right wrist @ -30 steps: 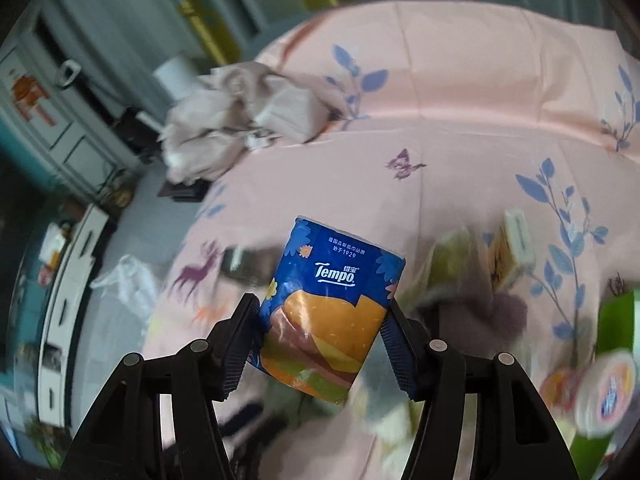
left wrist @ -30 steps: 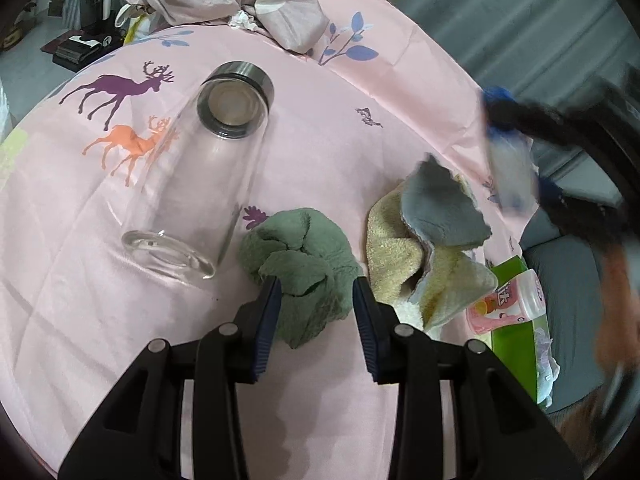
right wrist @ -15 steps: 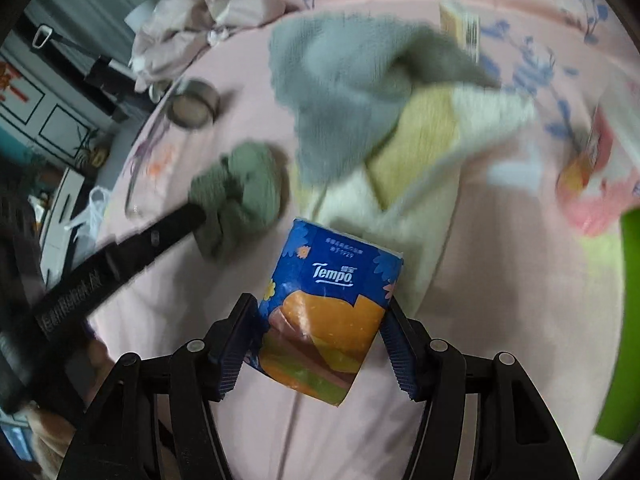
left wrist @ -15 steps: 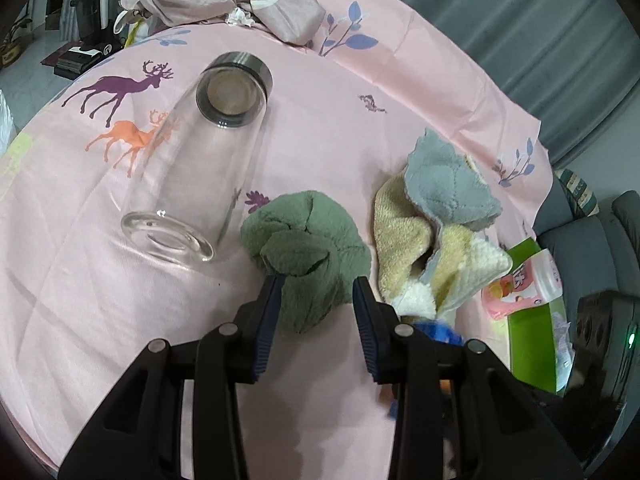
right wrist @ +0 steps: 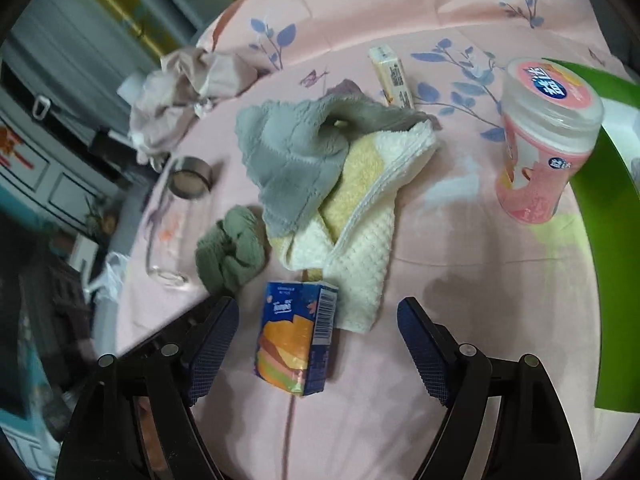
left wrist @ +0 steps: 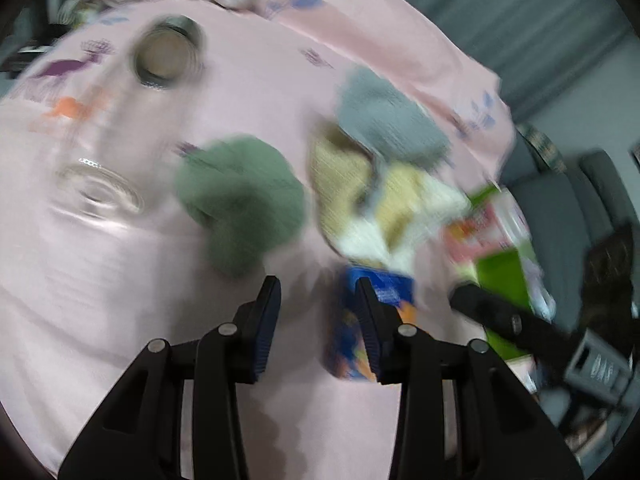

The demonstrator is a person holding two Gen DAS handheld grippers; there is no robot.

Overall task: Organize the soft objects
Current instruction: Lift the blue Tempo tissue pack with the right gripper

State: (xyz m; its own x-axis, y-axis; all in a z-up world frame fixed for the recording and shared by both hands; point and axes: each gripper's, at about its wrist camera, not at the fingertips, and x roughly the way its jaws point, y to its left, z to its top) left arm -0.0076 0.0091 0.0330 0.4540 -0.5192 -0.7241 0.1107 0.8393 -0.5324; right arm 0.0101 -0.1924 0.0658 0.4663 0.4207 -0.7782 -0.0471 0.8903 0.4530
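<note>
A blue and orange tissue pack (right wrist: 295,339) lies on the pink bedsheet (right wrist: 460,360) between the fingers of the right gripper (right wrist: 318,344), whose jaws are opening; neither pad touches it, the pack sitting nearer the left-hand pad (right wrist: 214,346) with clear sheet on its other side. Just ahead of those fingertips a cream and yellow towel (right wrist: 360,236) sprawls under a grey cloth (right wrist: 292,160), its lower corner just beside the pack; a balled green cloth (right wrist: 232,250) sits ahead and to the left, next to a clear glass bottle (right wrist: 172,220) lying on its side; a pink-labelled tub (right wrist: 544,140) stands well off to the right.

The left gripper (left wrist: 318,320), seen through heavy blur, holds nothing; its jaws stand narrowly apart over bare sheet, the green cloth (left wrist: 244,204) ahead of the left finger and the tissue pack (left wrist: 360,332) partly hidden behind the right finger (left wrist: 370,328).

The pack looks light and squashy under a slick plastic wrap, so a grip across its flat faces should hold better than one on the ends; the cloths are limp and will sag and trail, so pinching a bunched fold near the middle seems the safer purchase; the bottle is hard, breakable and free to roll if nudged.
</note>
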